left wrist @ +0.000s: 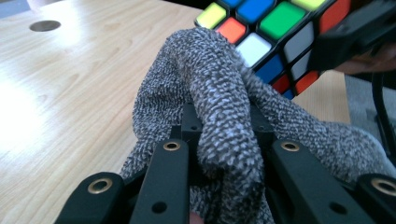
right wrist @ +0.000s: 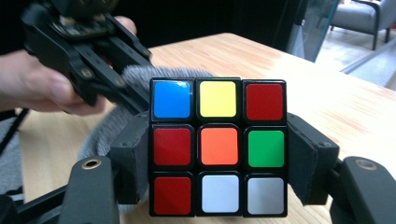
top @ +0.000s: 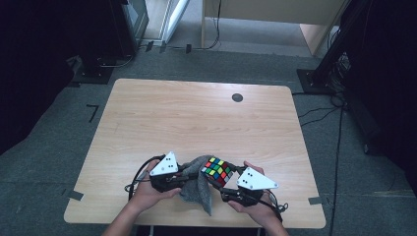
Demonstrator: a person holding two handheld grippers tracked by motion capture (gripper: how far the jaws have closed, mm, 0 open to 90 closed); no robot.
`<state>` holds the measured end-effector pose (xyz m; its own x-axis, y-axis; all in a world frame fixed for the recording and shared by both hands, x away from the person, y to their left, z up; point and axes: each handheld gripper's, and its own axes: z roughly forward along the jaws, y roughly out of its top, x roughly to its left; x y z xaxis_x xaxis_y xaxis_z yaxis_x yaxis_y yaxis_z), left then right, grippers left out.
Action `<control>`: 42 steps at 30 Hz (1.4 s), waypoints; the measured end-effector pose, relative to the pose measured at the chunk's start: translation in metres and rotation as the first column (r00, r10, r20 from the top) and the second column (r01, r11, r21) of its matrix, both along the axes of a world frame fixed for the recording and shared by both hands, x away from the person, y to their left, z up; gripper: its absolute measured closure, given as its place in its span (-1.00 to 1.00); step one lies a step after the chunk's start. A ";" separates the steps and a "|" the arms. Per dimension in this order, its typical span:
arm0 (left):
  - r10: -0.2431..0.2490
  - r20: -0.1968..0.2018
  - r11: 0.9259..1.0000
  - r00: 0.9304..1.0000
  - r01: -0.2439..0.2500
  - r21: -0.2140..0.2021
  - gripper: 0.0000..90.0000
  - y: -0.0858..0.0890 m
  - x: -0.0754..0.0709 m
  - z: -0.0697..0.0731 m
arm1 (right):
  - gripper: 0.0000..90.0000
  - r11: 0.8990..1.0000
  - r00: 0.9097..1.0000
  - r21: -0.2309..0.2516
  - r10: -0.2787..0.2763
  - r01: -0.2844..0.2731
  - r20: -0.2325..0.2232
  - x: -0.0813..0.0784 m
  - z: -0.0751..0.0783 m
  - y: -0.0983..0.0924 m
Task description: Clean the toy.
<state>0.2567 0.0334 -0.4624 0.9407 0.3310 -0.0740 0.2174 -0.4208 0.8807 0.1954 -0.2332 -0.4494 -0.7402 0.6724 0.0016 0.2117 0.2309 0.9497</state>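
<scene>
A scrambled puzzle cube (top: 218,170) (right wrist: 218,147) is held above the near edge of the wooden table (top: 196,118), with my right gripper (top: 231,184) (right wrist: 218,154) shut on its two sides. A grey knitted cloth (top: 197,184) (left wrist: 219,102) is bunched between the jaws of my left gripper (top: 189,172) (left wrist: 224,126), which is shut on it. The cloth presses against the cube's left side (left wrist: 266,42) and hangs down below it. In the right gripper view the left gripper (right wrist: 93,56) and its hand sit just behind the cube at upper left.
A small dark round mark (top: 237,97) lies on the table at the far right. Black stands and cables (top: 324,78) are on the floor beyond the table. A pale wooden cabinet (top: 275,19) stands behind.
</scene>
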 end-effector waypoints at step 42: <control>-0.023 -0.137 0.987 0.990 0.000 -0.163 0.69 0.006 0.005 0.002 | -0.24 0.999 0.997 0.048 0.014 -0.018 0.075 -0.008 0.005 0.003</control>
<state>0.2614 0.0397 -0.4606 0.9213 0.2930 -0.2556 0.3379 -0.2777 0.8993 0.1878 -0.2305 -0.4445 -0.7503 0.6607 -0.0219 0.1364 0.1872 0.9728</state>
